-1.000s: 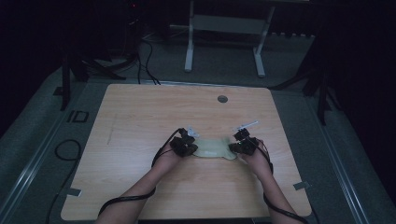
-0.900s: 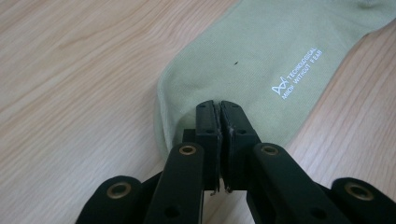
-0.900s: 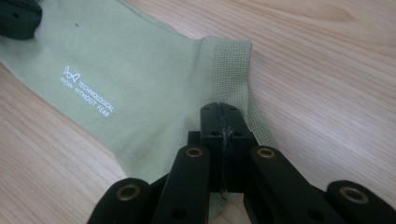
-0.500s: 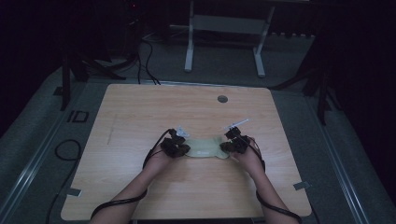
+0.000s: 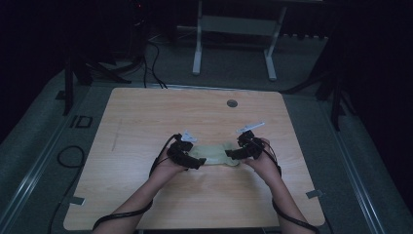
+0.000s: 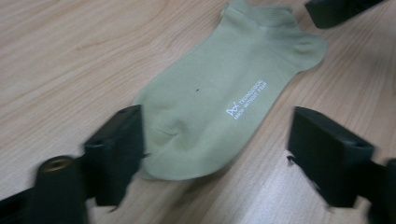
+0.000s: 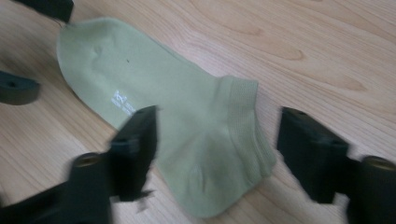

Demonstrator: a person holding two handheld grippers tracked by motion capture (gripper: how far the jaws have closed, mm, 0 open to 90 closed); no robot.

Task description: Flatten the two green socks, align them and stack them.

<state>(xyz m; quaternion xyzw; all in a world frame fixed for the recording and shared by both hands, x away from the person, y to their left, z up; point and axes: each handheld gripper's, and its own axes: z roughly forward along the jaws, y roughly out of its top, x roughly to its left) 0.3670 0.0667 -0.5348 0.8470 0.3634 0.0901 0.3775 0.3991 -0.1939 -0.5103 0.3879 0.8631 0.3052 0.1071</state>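
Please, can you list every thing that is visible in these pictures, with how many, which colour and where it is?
sock: one, pale green with small white print, flat on the table between the two grippers
table: one, light wood, middle of the high view
round insert: one, grey, in the tabletop near its far edge
metal frame: one, light grey, on the floor beyond the table
cables: several, black, on the floor at the far left
left gripper: one, black, jaws just opened, standing wide over the sock's toe end
right gripper: one, black, jaws just opened, wide over the cuff end
forearms: two, coming in from the bottom edge
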